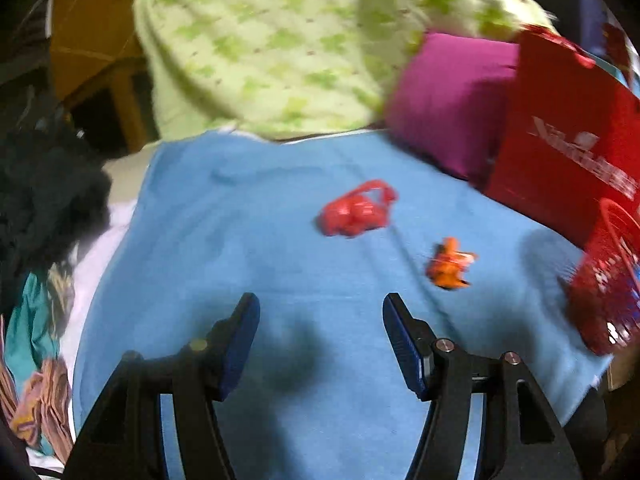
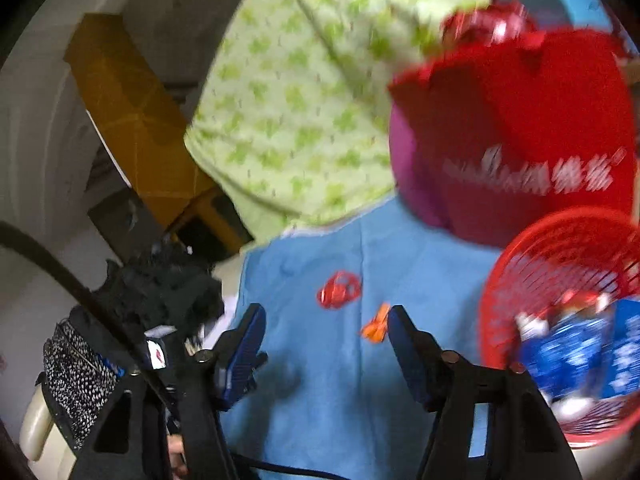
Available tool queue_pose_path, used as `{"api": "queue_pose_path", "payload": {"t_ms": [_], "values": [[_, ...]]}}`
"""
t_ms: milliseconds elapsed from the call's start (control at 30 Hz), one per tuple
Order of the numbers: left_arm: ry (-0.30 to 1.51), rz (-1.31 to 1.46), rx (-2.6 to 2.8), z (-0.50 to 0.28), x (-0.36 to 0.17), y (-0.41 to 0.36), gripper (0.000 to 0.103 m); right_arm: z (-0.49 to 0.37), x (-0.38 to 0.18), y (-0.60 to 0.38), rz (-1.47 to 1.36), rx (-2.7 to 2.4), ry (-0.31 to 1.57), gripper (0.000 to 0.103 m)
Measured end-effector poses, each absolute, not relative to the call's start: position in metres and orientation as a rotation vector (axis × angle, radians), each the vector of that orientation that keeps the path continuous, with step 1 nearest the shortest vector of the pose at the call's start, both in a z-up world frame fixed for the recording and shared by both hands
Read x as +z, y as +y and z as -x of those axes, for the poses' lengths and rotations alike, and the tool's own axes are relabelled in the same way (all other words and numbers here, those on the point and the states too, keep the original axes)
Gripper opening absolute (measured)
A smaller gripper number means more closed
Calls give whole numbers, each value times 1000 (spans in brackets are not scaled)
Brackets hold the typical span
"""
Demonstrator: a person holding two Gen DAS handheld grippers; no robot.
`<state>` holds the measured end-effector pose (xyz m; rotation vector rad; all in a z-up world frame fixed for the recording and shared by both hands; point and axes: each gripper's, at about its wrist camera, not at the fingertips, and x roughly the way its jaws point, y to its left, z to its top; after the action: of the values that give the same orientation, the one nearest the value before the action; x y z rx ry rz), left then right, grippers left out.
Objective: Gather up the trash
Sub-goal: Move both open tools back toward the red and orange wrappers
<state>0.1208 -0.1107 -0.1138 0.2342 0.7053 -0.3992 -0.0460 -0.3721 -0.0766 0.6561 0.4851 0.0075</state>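
A crumpled red plastic wrapper [image 1: 356,210] and a smaller orange wrapper [image 1: 450,264] lie on a blue cloth [image 1: 280,248]. My left gripper [image 1: 320,344] is open and empty, hovering short of both. In the right wrist view the red wrapper [image 2: 339,290] and the orange wrapper [image 2: 376,326] lie ahead of my right gripper [image 2: 326,354], which is open and empty; the orange one is beside its right finger. A red mesh basket [image 2: 560,264] with blue and white trash inside stands to the right, also in the left wrist view [image 1: 604,280].
A red paper bag [image 1: 560,140] and a magenta cushion [image 1: 448,100] stand behind the cloth at right. A green patterned quilt [image 1: 280,40] lies at the back. Dark clothes [image 1: 44,200] pile at the left edge. A yellow wooden frame [image 2: 136,120] stands beyond.
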Motion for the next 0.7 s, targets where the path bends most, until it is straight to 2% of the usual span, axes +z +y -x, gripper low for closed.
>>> {"api": "queue_pose_path", "payload": {"t_ms": [133, 300, 500, 700], "values": [[722, -205, -396, -146, -127, -109, 65, -8, -117, -372, -698, 2, 622, 57], [735, -181, -445, -178, -138, -125, 65, -70, -175, -380, -761, -14, 756, 55], [736, -178, -489, -225, -152, -153, 67, -115, -219, -394, -844, -17, 806, 55], [765, -196, -537, -268, -168, -186, 69, -141, -238, -396, -854, -16, 833, 55]]}}
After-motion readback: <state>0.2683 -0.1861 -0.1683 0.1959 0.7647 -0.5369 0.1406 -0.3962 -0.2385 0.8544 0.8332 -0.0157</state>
